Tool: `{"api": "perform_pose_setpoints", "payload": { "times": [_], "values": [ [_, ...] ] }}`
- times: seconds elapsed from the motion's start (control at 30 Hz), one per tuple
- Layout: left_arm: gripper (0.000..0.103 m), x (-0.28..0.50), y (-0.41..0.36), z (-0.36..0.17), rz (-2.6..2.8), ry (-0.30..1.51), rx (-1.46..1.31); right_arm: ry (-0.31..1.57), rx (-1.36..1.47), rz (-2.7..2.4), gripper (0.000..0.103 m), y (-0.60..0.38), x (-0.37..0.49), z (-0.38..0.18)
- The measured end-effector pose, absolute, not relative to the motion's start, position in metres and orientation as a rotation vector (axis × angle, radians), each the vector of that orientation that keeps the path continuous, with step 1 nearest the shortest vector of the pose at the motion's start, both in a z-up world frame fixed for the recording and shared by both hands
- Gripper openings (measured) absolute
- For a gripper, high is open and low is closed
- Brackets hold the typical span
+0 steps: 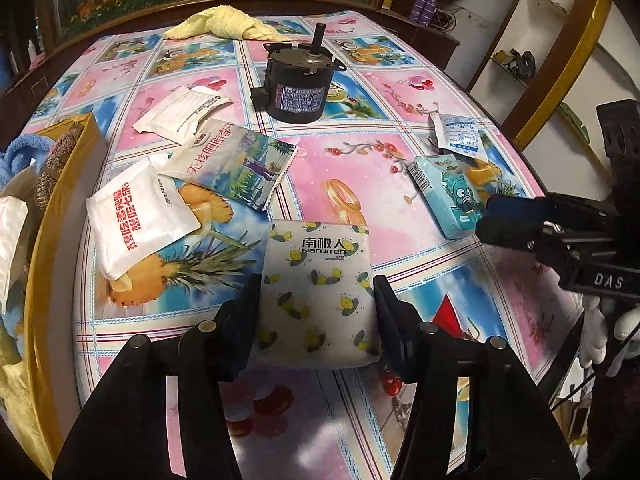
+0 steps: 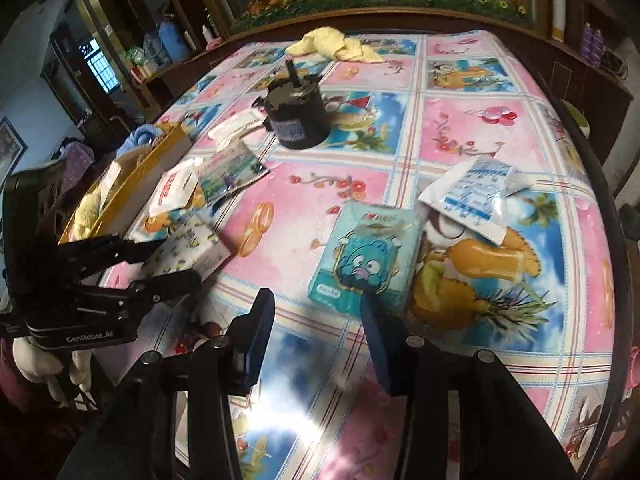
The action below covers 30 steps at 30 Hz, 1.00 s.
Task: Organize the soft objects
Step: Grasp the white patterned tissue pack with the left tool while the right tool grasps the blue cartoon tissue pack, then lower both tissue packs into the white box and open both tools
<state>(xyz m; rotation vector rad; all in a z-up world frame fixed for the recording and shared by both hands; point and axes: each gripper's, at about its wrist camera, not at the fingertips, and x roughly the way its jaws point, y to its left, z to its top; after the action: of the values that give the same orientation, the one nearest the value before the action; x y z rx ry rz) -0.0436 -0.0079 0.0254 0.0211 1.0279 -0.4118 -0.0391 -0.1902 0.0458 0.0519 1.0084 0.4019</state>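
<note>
A white tissue pack with bee prints (image 1: 318, 292) lies on the table between the open fingers of my left gripper (image 1: 316, 292), one finger at each side; whether they touch it I cannot tell. It also shows in the right wrist view (image 2: 188, 250). My right gripper (image 2: 316, 308) is open and empty, just short of a blue cartoon tissue pack (image 2: 366, 258), which also shows in the left wrist view (image 1: 448, 196). A yellow towel (image 1: 228, 24) lies at the far edge.
A black motor (image 1: 298, 86) stands mid-table. White and printed sachets (image 1: 140, 220) lie at the left beside a yellow box (image 1: 44, 220) holding soft items. A white-blue sachet (image 2: 472, 196) lies right of the blue pack. The table has a patterned cloth (image 1: 340, 184).
</note>
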Motion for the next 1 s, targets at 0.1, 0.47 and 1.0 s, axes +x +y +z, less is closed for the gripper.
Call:
{"api": "perform_pose_setpoints", "payload": {
  "times": [0.1, 0.47, 1.0],
  "values": [
    [0.055, -0.044, -0.007, 0.029, -0.387, 1.012, 0.035, 0.985, 0.048, 0.312, 0.062, -0.198, -0.028, 0.046],
    [0.079, -0.035, -0.024, 0.01, -0.374, 0.996, 0.141, 1.014, 0.083, 0.224, 0.062, -0.183, -0.005, 0.028],
    [0.052, -0.058, 0.003, 0.038, -0.433, 0.938, -0.021, 1.013, 0.046, 0.235, 0.041, -0.168, -0.027, 0.034]
  ]
}}
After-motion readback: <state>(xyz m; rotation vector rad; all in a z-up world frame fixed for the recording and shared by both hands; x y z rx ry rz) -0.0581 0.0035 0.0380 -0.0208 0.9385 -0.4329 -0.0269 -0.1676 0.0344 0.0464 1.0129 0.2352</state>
